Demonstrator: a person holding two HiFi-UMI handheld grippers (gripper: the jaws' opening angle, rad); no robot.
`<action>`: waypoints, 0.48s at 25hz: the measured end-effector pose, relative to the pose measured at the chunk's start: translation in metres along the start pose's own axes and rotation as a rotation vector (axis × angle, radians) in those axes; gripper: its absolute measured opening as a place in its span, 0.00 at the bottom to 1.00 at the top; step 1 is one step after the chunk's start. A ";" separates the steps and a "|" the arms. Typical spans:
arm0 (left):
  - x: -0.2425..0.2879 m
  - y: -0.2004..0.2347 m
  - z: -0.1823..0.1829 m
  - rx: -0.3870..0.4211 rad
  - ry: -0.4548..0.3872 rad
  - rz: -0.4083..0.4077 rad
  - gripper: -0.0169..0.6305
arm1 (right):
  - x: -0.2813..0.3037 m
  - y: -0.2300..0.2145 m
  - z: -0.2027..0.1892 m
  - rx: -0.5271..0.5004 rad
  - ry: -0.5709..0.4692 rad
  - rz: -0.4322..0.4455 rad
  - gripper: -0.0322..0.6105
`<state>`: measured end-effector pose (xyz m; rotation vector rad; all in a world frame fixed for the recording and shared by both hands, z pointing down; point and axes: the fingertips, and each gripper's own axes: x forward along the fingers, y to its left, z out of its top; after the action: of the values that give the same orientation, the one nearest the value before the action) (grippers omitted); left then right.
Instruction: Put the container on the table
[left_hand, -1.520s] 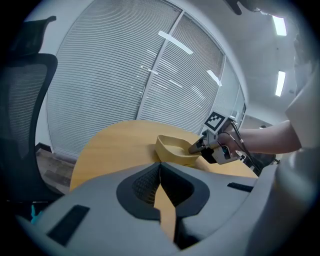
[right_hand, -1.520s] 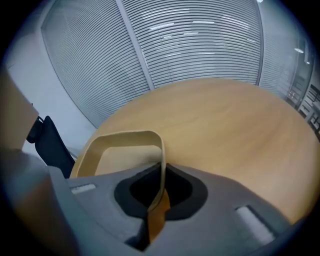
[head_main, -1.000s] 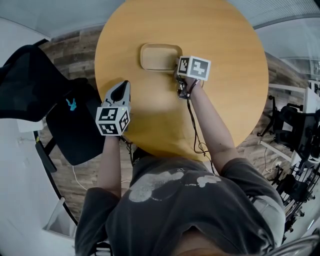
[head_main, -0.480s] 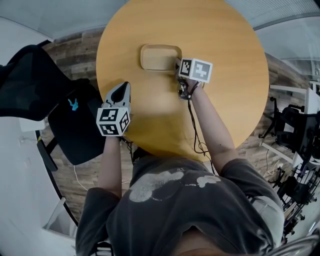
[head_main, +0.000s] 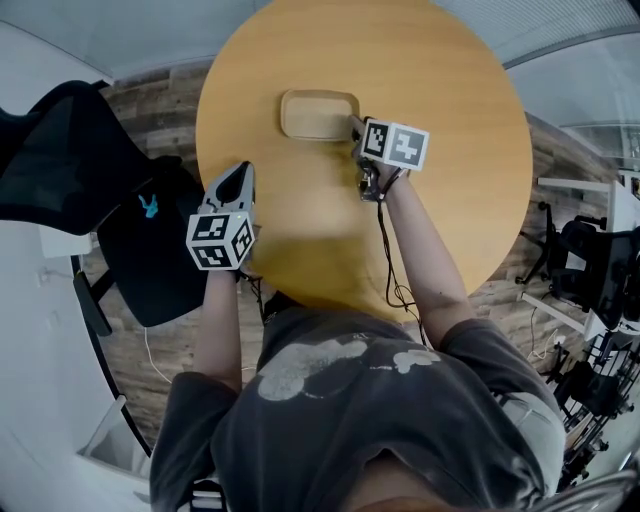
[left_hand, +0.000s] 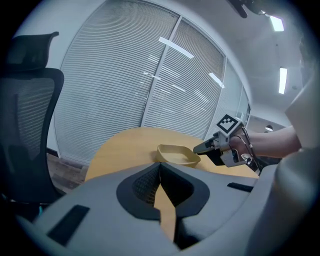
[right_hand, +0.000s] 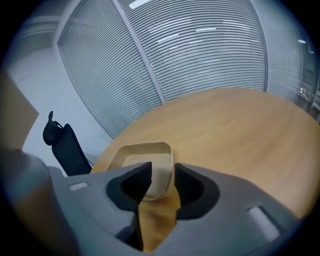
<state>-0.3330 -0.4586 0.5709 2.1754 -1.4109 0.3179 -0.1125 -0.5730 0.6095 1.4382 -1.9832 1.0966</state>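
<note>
Dark grey T-shirt (head_main: 400, 430), pale print (head_main: 300, 365); grey left gripper (head_main: 243, 170) and right gripper (head_main: 354, 127), black-and-white marker cubes (head_main: 222, 242).

The head view looks steeply down from above the person onto the round surface (head_main: 450, 200). The camera on the left tongs (left_hand: 159, 166) sits low by the near edge, facing across it toward the blinds (left_hand: 115, 80). The camera on the right tongs (right_hand: 161, 170) hangs close over the container (right_hand: 140, 156). All three views share the container and the surface.

No words, numbers or brands could be read anywhere. Only black-and-white square markers showed on the left cube (head_main: 222, 240) and right cube (head_main: 397, 143), and a blue mark (head_main: 148, 207) on the chair (head_main: 150, 260) was illegible.
</note>
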 end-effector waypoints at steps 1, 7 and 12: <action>-0.003 -0.002 0.002 0.000 -0.005 0.004 0.02 | -0.004 0.001 0.001 -0.009 -0.004 0.001 0.27; -0.025 -0.022 0.010 0.009 -0.041 0.023 0.02 | -0.032 0.007 0.001 -0.010 -0.039 0.039 0.27; -0.044 -0.051 0.013 -0.007 -0.070 0.036 0.02 | -0.064 0.016 -0.004 -0.014 -0.075 0.116 0.27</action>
<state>-0.3071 -0.4158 0.5243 2.1763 -1.4888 0.2517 -0.1053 -0.5304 0.5587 1.3912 -2.1466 1.0897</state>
